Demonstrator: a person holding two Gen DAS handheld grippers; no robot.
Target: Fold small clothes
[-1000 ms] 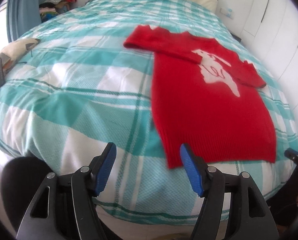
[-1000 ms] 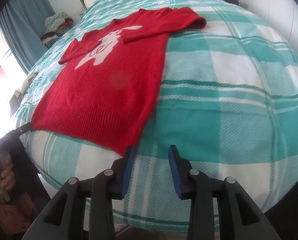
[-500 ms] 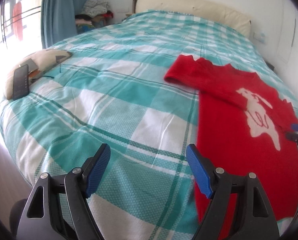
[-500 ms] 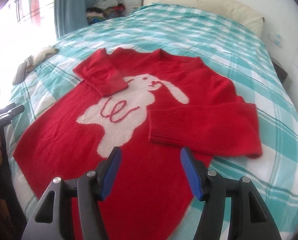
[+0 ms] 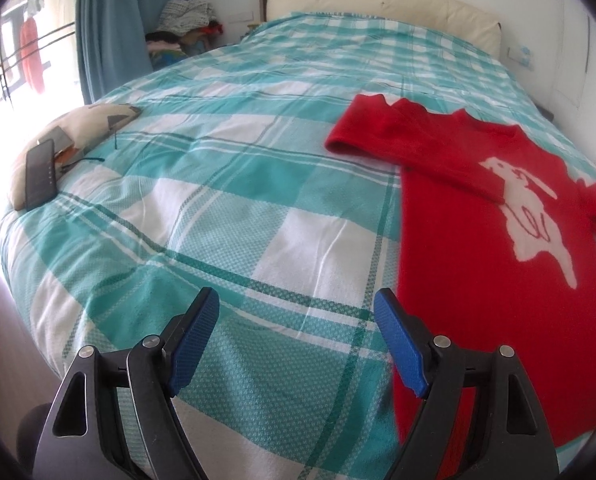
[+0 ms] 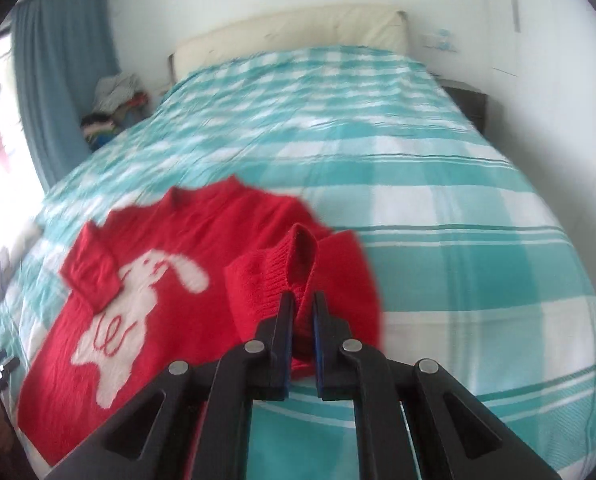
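Pinching the red sweater's sleeve [image 6: 294, 264], right claw [image 6: 303, 300] lifts it.

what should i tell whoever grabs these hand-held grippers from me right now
Left hand-held gripper: open, empty, over bare checked bedspread beside the sweater's hem side.
Right hand-held gripper: shut on the ribbed cuff of the right sleeve, lifted off the bed.
Red sweater: face up, other sleeve folded across the chest.
Left: lay this sleeve in, then fold the body.
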